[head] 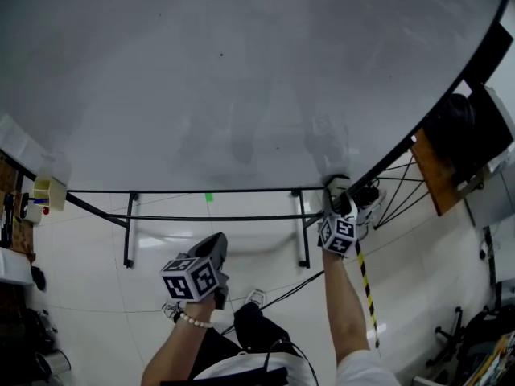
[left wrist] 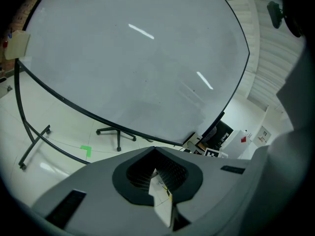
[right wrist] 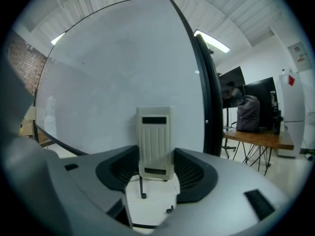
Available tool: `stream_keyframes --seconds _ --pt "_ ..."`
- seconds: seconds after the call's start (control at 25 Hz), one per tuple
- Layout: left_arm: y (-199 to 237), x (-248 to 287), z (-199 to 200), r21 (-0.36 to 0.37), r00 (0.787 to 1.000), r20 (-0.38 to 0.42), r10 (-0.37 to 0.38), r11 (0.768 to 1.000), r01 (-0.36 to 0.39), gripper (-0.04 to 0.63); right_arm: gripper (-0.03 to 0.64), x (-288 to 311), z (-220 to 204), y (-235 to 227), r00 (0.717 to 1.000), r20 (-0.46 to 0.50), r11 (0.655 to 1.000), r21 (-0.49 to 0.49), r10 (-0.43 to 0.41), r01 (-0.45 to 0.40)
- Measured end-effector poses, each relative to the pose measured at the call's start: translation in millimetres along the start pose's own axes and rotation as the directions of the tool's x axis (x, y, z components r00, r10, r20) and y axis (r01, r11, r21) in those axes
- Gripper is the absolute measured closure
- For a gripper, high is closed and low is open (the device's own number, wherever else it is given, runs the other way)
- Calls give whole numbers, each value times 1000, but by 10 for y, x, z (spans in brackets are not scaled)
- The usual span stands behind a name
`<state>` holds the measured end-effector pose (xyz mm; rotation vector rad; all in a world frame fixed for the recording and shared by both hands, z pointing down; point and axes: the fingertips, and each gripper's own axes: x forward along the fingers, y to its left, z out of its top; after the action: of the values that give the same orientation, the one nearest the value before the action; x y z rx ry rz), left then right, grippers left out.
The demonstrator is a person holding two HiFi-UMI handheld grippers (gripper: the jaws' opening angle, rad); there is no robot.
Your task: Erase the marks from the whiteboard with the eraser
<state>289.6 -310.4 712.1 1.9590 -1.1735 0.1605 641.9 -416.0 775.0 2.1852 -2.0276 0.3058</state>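
The big whiteboard [head: 241,71] fills the top of the head view and carries only faint grey smudges [head: 241,147] and a tiny dot [head: 221,55]. A cream ribbed eraser [right wrist: 156,141] stands upright between my right gripper's jaws. That right gripper [head: 344,199] is shut on it and holds it against the board's lower edge, near the right corner. The eraser [head: 335,186] touches the surface there. My left gripper [head: 214,244] hangs lower and to the left, off the board, over the floor. Its jaws are shut with nothing between them [left wrist: 154,149].
The board's black stand [head: 213,215] has legs on the white tiled floor, with a green tape mark [head: 209,197] beneath. A wooden table [head: 434,171] with a backpack [right wrist: 248,113] stands to the right. A yellow-black striped line [head: 366,284] and a cable cross the floor. Shelving clutter sits far left [head: 48,191].
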Motion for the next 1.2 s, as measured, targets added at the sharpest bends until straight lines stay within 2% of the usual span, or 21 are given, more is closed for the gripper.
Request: stream_keyframes --seconds 0.16,0.64,0.84,1.2 --pt "205 -182 74 -26 999 27 18 1000 -17 606 359 -5 -1 334 1000 10 1000 17 -3 3" --pt "777 -778 388 -65 993 105 63 996 -56 606 359 -51 -25 1505 997 23 996 43 75 -76" --pt "1005 -1035 482 -69 990 119 69 996 -61 606 360 -72 -26 2110 993 26 993 28 115 -116" --pt "1589 -1575 668 -91 984 150 100 992 -87 606 360 -99 -47 2982 991 22 991 19 132 -133"
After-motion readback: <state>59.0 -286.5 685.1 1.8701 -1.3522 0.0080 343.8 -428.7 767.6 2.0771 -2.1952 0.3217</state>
